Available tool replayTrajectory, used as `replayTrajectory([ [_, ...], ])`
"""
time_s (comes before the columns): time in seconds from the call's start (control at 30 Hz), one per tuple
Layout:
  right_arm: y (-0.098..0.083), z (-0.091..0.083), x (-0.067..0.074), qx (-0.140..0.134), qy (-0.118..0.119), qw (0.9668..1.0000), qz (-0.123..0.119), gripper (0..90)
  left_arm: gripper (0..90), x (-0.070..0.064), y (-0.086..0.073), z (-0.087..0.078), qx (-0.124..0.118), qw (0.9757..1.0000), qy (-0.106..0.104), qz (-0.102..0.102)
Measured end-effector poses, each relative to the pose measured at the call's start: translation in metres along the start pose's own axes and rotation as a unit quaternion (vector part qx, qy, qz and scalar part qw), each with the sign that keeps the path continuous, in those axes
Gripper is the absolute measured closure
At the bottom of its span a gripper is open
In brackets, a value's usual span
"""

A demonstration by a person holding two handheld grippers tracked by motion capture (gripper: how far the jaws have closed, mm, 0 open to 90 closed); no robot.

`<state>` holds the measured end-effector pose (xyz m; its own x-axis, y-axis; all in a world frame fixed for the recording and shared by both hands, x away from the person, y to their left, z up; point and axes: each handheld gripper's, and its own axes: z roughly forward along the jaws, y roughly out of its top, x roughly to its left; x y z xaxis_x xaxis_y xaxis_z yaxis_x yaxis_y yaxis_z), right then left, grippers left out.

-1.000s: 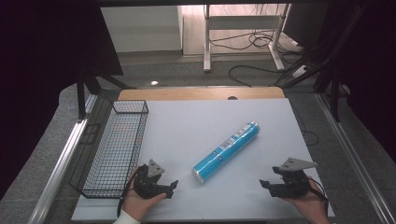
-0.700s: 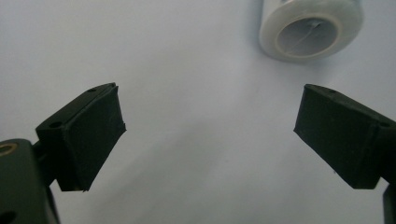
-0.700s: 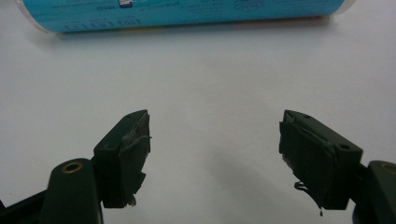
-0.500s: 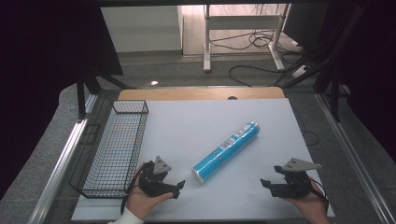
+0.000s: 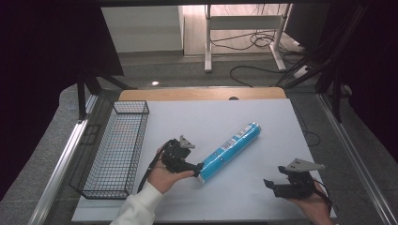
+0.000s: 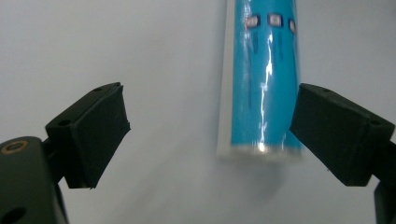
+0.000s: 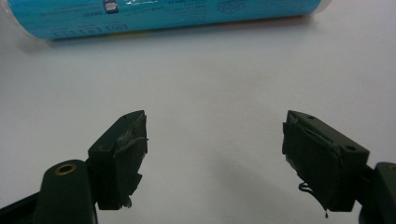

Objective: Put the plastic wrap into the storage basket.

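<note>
Left gripper [image 5: 197, 167] jaws spread and have just been closing a bit; the near end of the blue tube [image 5: 228, 151] sits between them, just beside the right-hand pad, no pinch visible. Left gripper view: tube [image 6: 261, 79] end cap close in front, one pad at its edge, the other well apart from it. Right gripper [image 5: 271, 186] jaws spread wide, nothing between them, low at the near right of the white table [image 5: 197, 122]. Tube lies diagonally mid-table, apart from the wire basket [image 5: 115, 150] on the left edge. Right gripper view: tube [image 7: 168, 14] lies across the top, well ahead of the pads.
</note>
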<state>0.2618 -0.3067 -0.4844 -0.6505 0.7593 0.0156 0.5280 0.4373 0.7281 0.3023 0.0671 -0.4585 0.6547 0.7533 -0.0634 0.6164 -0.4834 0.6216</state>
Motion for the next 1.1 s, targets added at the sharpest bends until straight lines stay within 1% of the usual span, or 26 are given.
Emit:
replayTrajectory([
  [0.07,0.000,0.001,0.000,0.002,-0.001,1.0000,0.000,22.7,14.0,0.001,0.008,0.005,-0.004,0.9999,-0.010,-0.006],
  [0.1,0.000,0.001,0.000,0.003,-0.001,1.0000,0.000,22.7,14.5,0.001,0.008,0.005,-0.004,0.9999,-0.010,-0.006],
  [0.13,0.000,0.002,0.001,0.003,-0.001,1.0000,-0.001,22.7,14.6,0.003,0.018,0.010,-0.008,0.9998,-0.017,-0.008],
  [0.17,0.000,0.002,0.001,0.004,-0.001,1.0000,-0.002,22.7,15.0,0.003,0.023,0.013,-0.009,0.9997,-0.018,-0.011],
  [0.3,0.000,0.003,0.001,0.007,-0.002,1.0000,-0.002,22.7,18.0,0.002,0.044,0.028,0.001,0.9999,-0.017,0.000],
  [0.33,-0.001,0.003,0.001,0.007,-0.002,1.0000,-0.003,22.7,18.0,0.001,0.048,0.032,0.008,0.9998,-0.018,0.003],
  [0.37,-0.001,0.003,0.001,0.007,-0.002,1.0000,-0.002,22.6,18.0,0.001,0.048,0.032,0.008,0.9998,-0.018,0.003],
  [0.4,-0.001,0.003,0.001,0.007,-0.002,1.0000,-0.001,22.6,18.1,-0.002,0.057,0.042,0.026,0.9994,-0.021,0.009],
  [0.43,-0.001,0.004,0.001,0.007,-0.002,1.0000,-0.001,22.7,18.0,-0.003,0.061,0.047,0.034,0.9991,-0.023,0.013],
  [0.47,-0.001,0.004,0.001,0.008,-0.002,1.0000,-0.002,22.7,17.9,-0.004,0.065,0.051,0.040,0.9988,-0.027,0.013],
  [0.5,-0.001,0.004,0.001,0.009,-0.002,1.0000,-0.002,22.7,17.8,-0.004,0.065,0.051,0.040,0.9988,-0.027,0.013],
  [0.53,-0.002,0.005,0.000,0.009,-0.002,1.0000,-0.002,22.7,17.6,-0.006,0.073,0.061,0.048,0.9982,-0.033,0.012],
  [0.57,-0.002,0.005,0.000,0.009,-0.002,1.0000,-0.002,22.7,17.5,-0.006,0.073,0.061,0.048,0.9982,-0.033,0.012],
  [0.6,-0.002,0.006,0.000,0.012,-0.002,0.9999,-0.002,22.7,17.4,-0.007,0.079,0.071,0.055,0.9976,-0.039,0.010],
  [0.63,-0.002,0.006,0.000,0.012,-0.002,0.9999,-0.002,22.7,16.7,-0.007,0.079,0.071,0.055,0.9976,-0.039,0.010],
  [0.67,-0.003,0.006,0.000,0.014,-0.003,0.9999,-0.003,22.7,16.3,-0.009,0.086,0.080,0.061,0.9970,-0.046,0.005],
  [0.77,-0.003,0.007,0.000,0.016,-0.003,0.9999,-0.004,22.7,16.2,-0.011,0.093,0.091,0.062,0.9961,-0.063,-0.004],
  [0.8,-0.003,0.008,0.000,0.017,-0.003,0.9998,-0.003,22.7,16.2,-0.011,0.095,0.095,0.065,0.9955,-0.068,-0.003],
  [0.87,-0.003,0.008,0.000,0.018,-0.004,0.9998,-0.004,22.7,15.5,-0.014,0.096,0.102,0.074,0.9947,-0.072,-0.004],
  [0.9,-0.003,0.008,0.000,0.018,-0.004,0.9998,-0.004,22.7,15.4,-0.014,0.096,0.102,0.074,0.9947,-0.072,-0.004],
  [0.93,-0.004,0.008,-0.001,0.017,-0.004,0.9998,-0.001,22.7,15.2,-0.015,0.097,0.106,0.082,0.9939,-0.073,-0.001],
  [0.97,-0.004,0.008,-0.001,0.017,-0.004,0.9998,-0.001,22.7,15.3,-0.016,0.097,0.112,0.096,0.9924,-0.077,0.003],
  [1.0,-0.004,0.008,-0.001,0.017,-0.004,0.9998,-0.001,22.7,15.5,-0.016,0.097,0.112,0.096,0.9924,-0.077,0.003],
  [1.03,-0.004,0.008,-0.001,0.017,-0.006,0.9998,-0.001,22.7,15.9,-0.017,0.097,0.115,0.102,0.9918,-0.077,0.001],
  [1.07,-0.004,0.008,-0.001,0.017,-0.006,0.9998,0.000,22.7,16.2,-0.019,0.097,0.119,0.115,0.9900,-0.082,0.001],
  [1.1,-0.004,0.008,-0.002,0.018,-0.007,0.9998,0.000,22.7,16.5,-0.019,0.097,0.119,0.115,0.9900,-0.082,0.001],
])
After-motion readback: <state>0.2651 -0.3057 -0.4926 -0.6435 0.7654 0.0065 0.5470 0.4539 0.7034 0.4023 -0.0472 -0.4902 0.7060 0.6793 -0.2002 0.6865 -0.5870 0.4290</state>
